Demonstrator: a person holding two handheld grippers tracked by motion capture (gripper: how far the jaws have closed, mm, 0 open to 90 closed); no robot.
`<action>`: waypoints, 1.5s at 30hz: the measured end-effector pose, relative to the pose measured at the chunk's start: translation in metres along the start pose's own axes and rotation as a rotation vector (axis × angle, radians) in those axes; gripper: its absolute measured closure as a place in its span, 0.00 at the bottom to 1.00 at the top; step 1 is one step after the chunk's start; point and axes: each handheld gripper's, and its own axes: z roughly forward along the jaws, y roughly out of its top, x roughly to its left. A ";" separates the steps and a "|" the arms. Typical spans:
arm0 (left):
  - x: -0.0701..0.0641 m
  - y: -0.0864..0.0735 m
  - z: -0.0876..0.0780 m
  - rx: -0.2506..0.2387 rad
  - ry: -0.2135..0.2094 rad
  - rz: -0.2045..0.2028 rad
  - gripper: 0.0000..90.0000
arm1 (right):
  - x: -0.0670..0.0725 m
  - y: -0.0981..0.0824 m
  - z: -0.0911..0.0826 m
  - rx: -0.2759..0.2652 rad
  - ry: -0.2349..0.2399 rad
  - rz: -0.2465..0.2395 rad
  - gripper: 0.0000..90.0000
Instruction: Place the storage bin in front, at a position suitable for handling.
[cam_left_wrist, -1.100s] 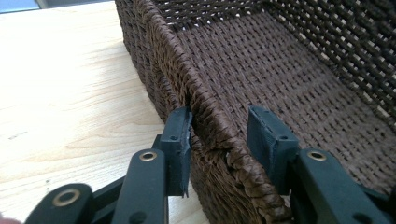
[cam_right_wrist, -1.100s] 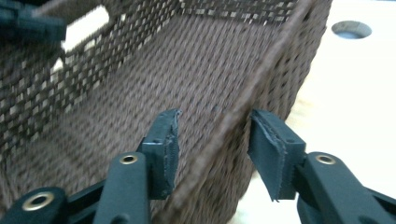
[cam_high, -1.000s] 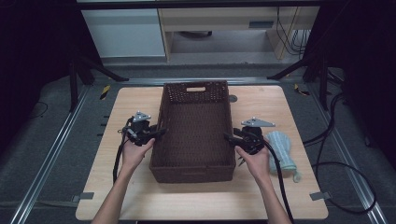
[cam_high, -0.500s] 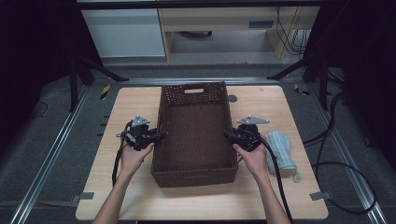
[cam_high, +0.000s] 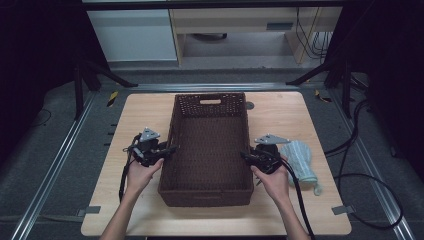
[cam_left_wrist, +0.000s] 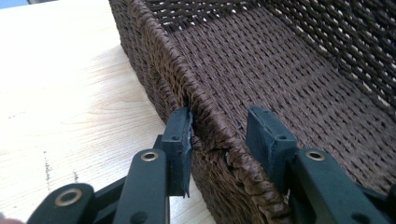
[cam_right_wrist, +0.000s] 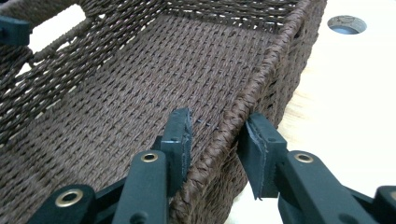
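Dark brown woven rectangular basket set at middle of light wooden desk, empty. Left gripper astride basket's left rim: outer jaw touching wall, inner jaw apart, rim not clamped. Right gripper jaws just closed further, right rim now grasped between them. Advised: left grip to be firmed before lift; both sides raised evenly, basket kept level.

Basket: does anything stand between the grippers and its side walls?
Nothing visible does. The left gripper straddles the left wall of the basket, the right gripper the right wall, its jaws having just been closing with the rim between them. The knitted cloth lies aside.
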 end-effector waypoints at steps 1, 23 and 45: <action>0.000 0.000 0.000 -0.001 0.002 0.001 0.67 | 0.000 -0.002 -0.002 -0.004 0.007 0.007 0.71; -0.002 0.000 -0.002 0.020 0.004 -0.005 0.68 | -0.008 0.002 -0.006 -0.029 0.057 0.035 0.66; -0.009 -0.009 -0.010 0.013 0.011 -0.009 0.66 | -0.003 0.003 -0.027 -0.076 0.064 0.043 0.46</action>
